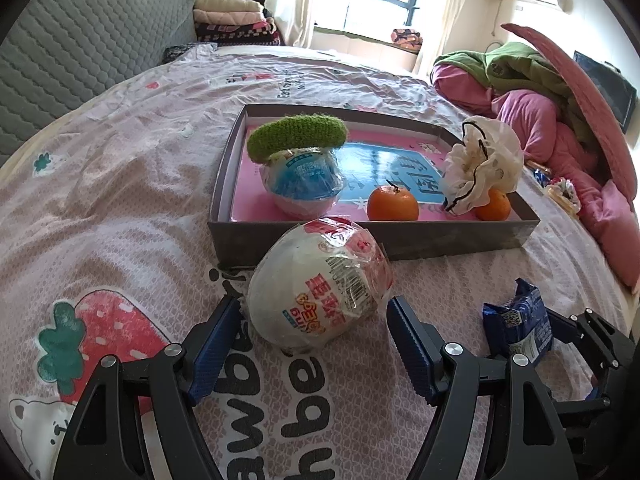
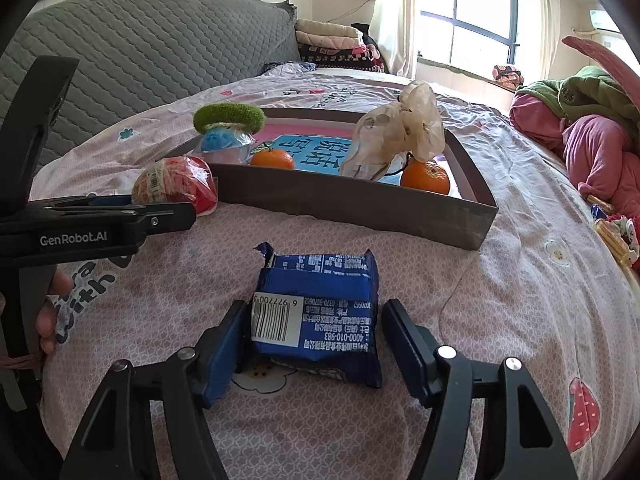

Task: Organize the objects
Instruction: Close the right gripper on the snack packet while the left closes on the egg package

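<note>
A shallow grey box (image 1: pixel 400 236) (image 2: pixel 360 204) lies on the bed. It holds a blue-and-white wrapped egg (image 1: pixel 304 180), a green knitted ring (image 1: pixel 296 134) on top of it, two oranges (image 1: pixel 393 204) (image 1: pixel 494 205) and a crumpled white bag (image 1: pixel 484 164). A red-and-white wrapped egg (image 1: pixel 320 300) (image 2: pixel 176 186) lies on the sheet before the box, between the open fingers of my left gripper (image 1: pixel 314 340). A blue snack packet (image 2: pixel 320 312) (image 1: pixel 518 324) lies between the open fingers of my right gripper (image 2: pixel 314 344).
The bed has a pink strawberry-print sheet (image 1: pixel 120 208). A grey quilted headboard (image 2: pixel 140 48) stands at the back left. Pink and green bedding (image 1: pixel 532 92) is piled at the right. More snack packets (image 2: pixel 616 232) lie at the right edge.
</note>
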A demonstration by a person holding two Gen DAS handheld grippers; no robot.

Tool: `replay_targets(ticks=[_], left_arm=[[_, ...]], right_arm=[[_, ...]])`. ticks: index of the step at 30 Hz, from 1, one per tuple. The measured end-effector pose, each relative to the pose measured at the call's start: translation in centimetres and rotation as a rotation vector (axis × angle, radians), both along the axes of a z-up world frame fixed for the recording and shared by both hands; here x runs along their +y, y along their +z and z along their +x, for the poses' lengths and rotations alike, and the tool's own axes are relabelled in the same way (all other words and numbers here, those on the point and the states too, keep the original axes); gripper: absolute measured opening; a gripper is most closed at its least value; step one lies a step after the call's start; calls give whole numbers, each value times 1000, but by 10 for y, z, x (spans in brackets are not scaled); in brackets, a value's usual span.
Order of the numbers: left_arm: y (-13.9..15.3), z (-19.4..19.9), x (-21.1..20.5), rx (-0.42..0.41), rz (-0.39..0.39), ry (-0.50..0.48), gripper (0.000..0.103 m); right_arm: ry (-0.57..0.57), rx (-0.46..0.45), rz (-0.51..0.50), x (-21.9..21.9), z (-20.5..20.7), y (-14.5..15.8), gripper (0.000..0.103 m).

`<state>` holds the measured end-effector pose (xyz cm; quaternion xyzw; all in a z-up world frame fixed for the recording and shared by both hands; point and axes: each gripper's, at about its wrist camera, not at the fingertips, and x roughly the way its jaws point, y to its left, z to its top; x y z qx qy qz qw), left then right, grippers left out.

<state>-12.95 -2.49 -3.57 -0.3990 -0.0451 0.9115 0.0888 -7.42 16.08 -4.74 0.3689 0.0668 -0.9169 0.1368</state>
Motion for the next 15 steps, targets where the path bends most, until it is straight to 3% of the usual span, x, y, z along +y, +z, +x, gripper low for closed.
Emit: replay_targets(ticks=[15], left_arm=[[-5,-14,4,-14,0,-21,77]], right_arm=[[14,-12,-1,-2,-5,0,59]])
